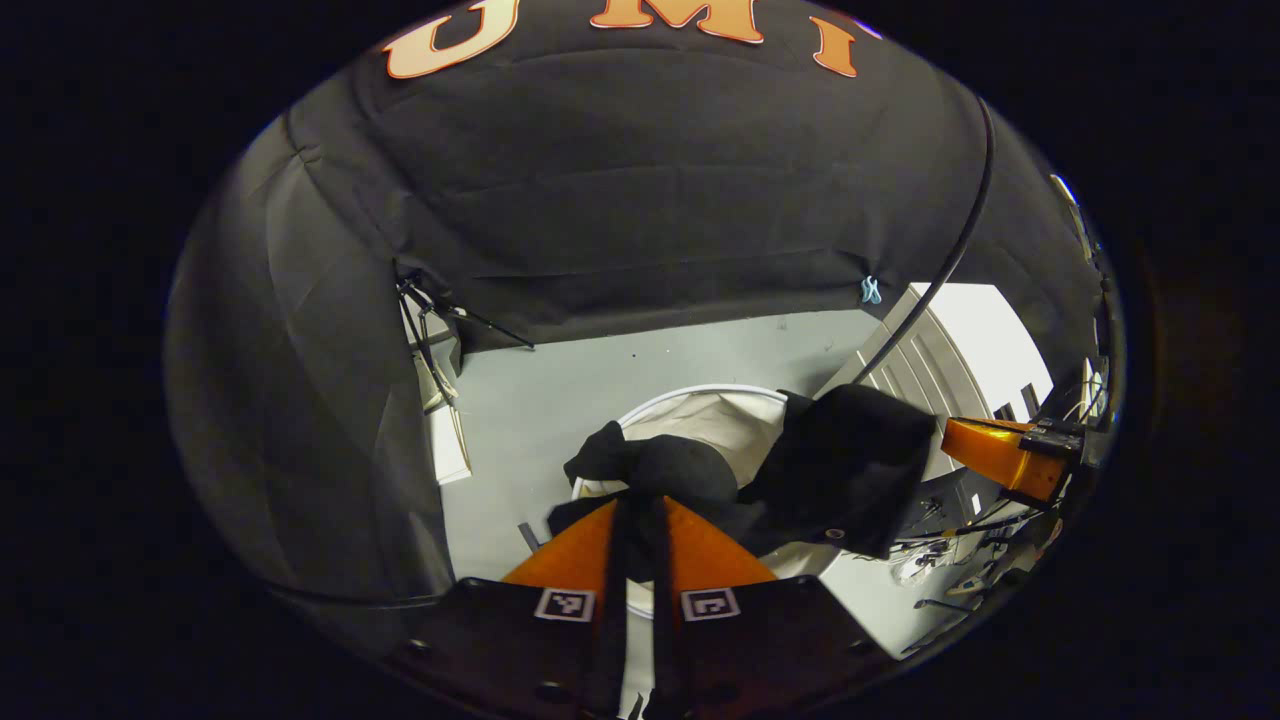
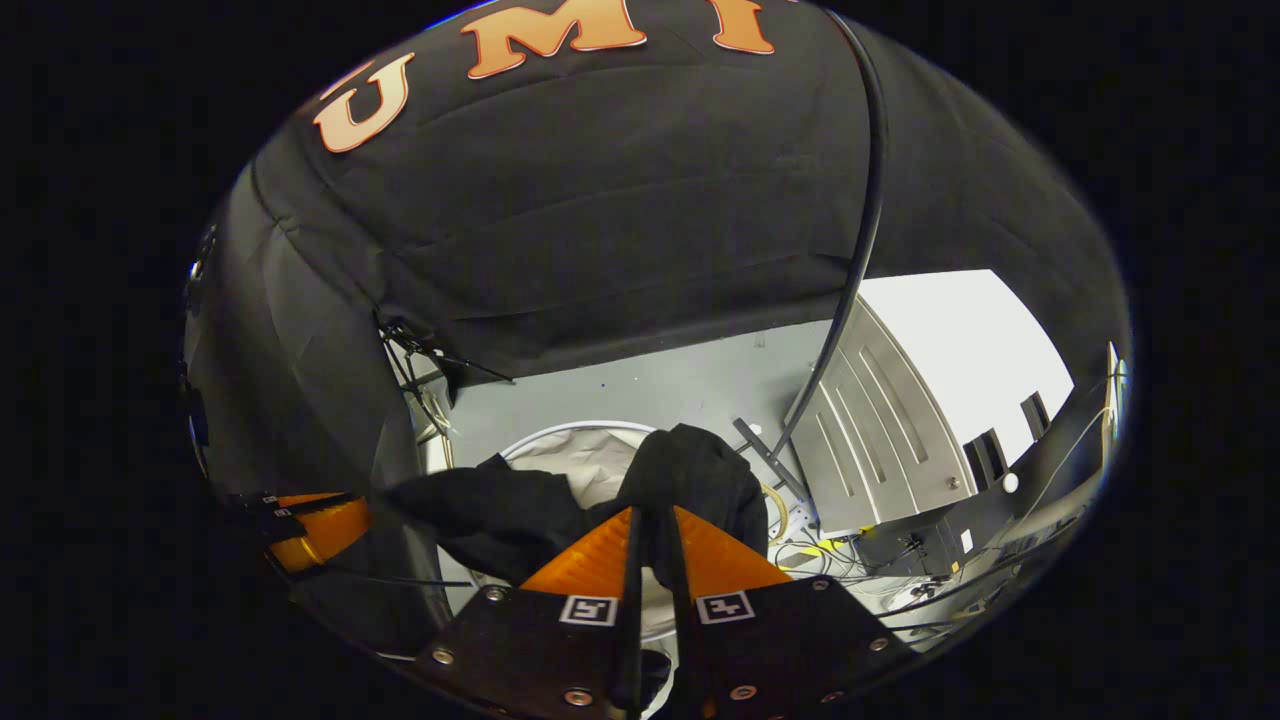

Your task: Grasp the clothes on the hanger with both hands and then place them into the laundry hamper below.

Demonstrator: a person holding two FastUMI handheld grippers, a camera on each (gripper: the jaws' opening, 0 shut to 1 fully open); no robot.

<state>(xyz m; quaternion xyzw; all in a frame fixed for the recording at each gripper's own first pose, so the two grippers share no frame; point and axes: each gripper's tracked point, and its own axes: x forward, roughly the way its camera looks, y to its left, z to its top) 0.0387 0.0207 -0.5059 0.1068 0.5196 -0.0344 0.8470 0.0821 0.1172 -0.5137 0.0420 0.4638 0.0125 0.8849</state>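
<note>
Left gripper view, foreground: the left gripper point(image 1: 640, 520) points down, its two orange fingers point(image 1: 575, 550) drawn almost together with a fold of the black garment point(image 1: 660, 470) pinched between them.
Left gripper view, garment: the cloth bunches just beyond the fingertips and stretches right in a broad dark sheet toward the right gripper point(image 1: 1000, 455), seen here as an orange body at the sheet's far edge.
Left gripper view, hamper: the round white hamper point(image 1: 720, 400) stands on the grey floor point(image 1: 560, 390) directly under the garment; its pale lining shows above the bunched cloth, and the cloth overlaps the rim on the near and right sides.
Left gripper view, background: a black cable point(image 1: 950, 260) runs down the booth wall to a white ribbed panel point(image 1: 930, 350) at right.
Right gripper view, foreground: the right gripper point(image 2: 655, 540) also has its fingers point(image 2: 590, 555) nearly closed, black cloth gripped in the narrow gap.
Right gripper view, garment: the garment point(image 2: 690, 470) humps over the fingertips and spreads left toward the left gripper point(image 2: 310, 530).
Right gripper view, hamper: the hamper point(image 2: 580, 445) lies below and behind the cloth, rim partly hidden.
Garment height: whether any cloth rests inside the hamper cannot be told.
</note>
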